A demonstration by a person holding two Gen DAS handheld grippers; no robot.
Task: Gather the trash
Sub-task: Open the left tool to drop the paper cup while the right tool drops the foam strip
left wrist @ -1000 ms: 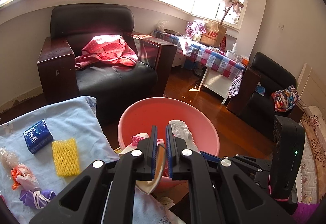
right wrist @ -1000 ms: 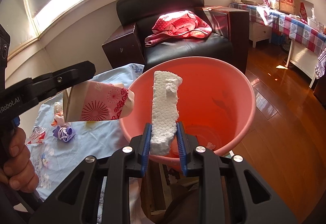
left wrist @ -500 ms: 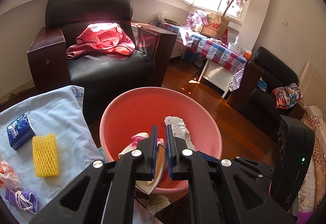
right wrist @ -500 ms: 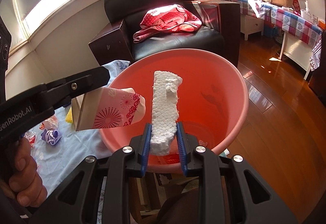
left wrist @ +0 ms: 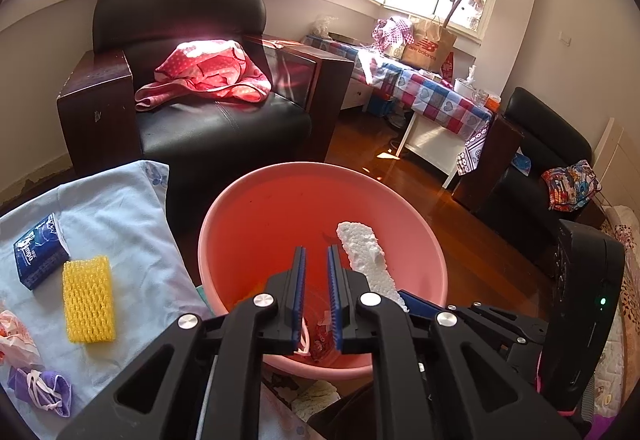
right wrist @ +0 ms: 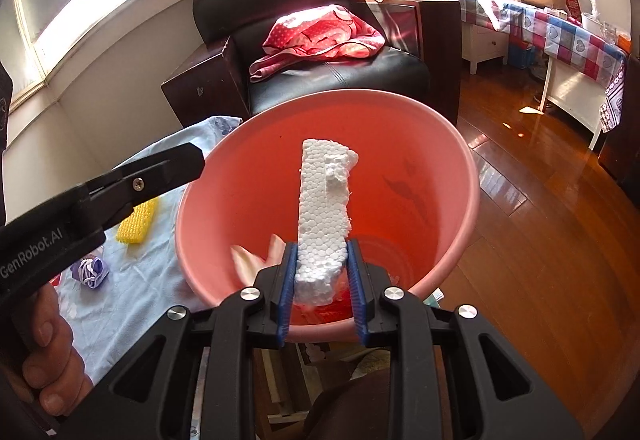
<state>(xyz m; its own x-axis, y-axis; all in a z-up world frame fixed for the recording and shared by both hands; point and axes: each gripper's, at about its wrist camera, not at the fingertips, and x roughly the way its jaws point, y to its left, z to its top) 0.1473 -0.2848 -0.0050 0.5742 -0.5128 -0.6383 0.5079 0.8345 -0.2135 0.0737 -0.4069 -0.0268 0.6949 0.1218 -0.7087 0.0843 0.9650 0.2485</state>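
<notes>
A pink plastic basin (left wrist: 248, 224) (right wrist: 460, 176) stands beside the table. My left gripper (left wrist: 316, 260) is open and empty over the basin. The pink patterned paper cup (right wrist: 248, 260) it held lies inside the basin, also glimpsed between the fingers in the left wrist view (left wrist: 320, 336). My right gripper (right wrist: 322, 252) is shut on a white styrofoam strip (right wrist: 324, 200) (left wrist: 364, 252), held upright over the basin. The left gripper's finger (right wrist: 160, 172) shows at the left of the right wrist view.
On the light blue cloth (left wrist: 120, 224) lie a yellow foam net (left wrist: 88, 304) (right wrist: 138, 224), a blue tissue pack (left wrist: 38, 248), a purple wrapper (left wrist: 40, 392) (right wrist: 91, 270) and an orange-white wrapper (left wrist: 12, 332). A black armchair (left wrist: 208, 120) stands behind the basin. Wooden floor (right wrist: 540, 240) lies to the right.
My left gripper has opened and the patterned paper cup has dropped into the basin. My right gripper still holds the styrofoam strip over the basin.
</notes>
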